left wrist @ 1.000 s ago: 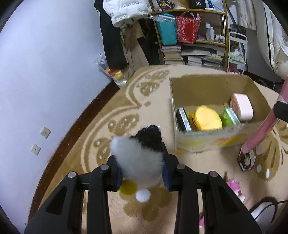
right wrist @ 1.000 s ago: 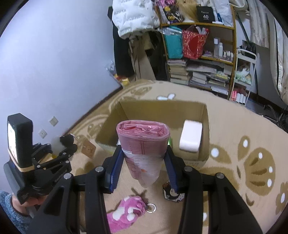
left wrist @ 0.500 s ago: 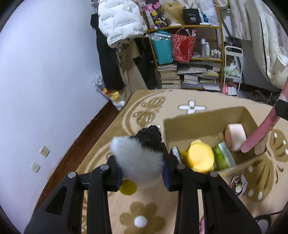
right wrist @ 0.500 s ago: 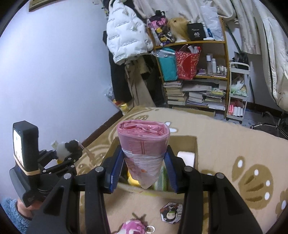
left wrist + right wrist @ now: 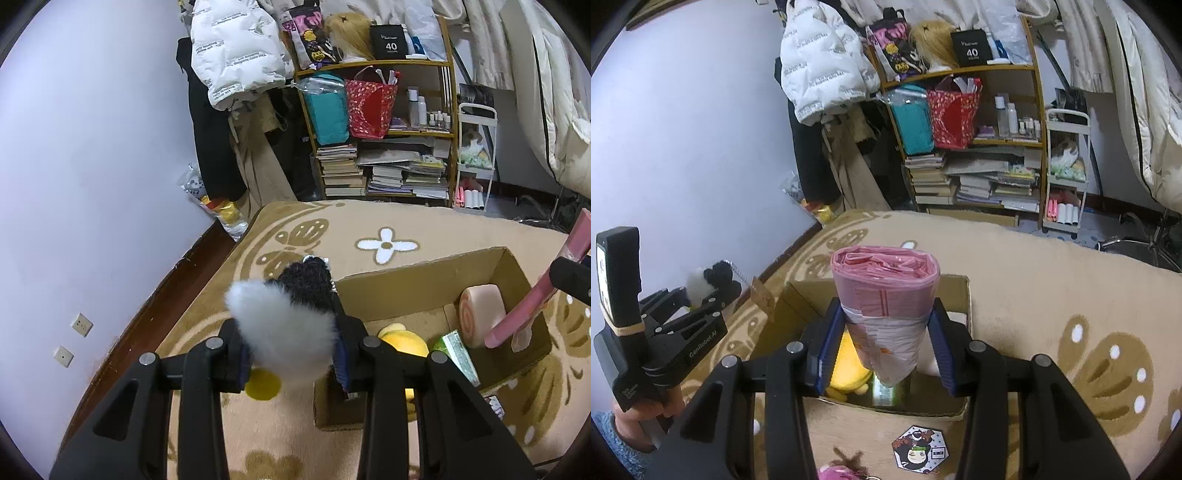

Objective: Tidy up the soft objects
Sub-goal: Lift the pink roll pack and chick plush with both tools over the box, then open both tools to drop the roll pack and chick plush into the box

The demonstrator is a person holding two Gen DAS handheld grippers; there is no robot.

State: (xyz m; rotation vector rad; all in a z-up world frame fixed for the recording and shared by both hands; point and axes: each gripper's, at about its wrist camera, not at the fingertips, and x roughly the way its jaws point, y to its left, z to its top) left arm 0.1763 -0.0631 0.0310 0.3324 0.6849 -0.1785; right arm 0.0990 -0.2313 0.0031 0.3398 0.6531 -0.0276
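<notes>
My left gripper [image 5: 291,354] is shut on a fluffy white-and-black plush toy [image 5: 284,325] with a yellow foot, held above the carpet just left of the open cardboard box [image 5: 417,288]. The box holds a yellow plush [image 5: 402,341], a green pack [image 5: 458,356] and a pink-and-white roll [image 5: 482,314]. My right gripper [image 5: 884,345] is shut on a pink roll of plastic bags [image 5: 884,291], held over the box [image 5: 956,284]. The left gripper [image 5: 701,306] with its plush shows at the left of the right wrist view.
A pink plush [image 5: 838,472] and a hexagonal badge [image 5: 919,448] lie on the beige patterned carpet [image 5: 1052,280] in front of the box. A cluttered bookshelf [image 5: 384,129], hanging coats [image 5: 236,48] and a white cart [image 5: 474,158] stand at the back. The wall runs along the left.
Both grippers have risen and tilted up, so more of the room shows. The pink roll has moved over the box. The left gripper with the plush has come closer to the box.
</notes>
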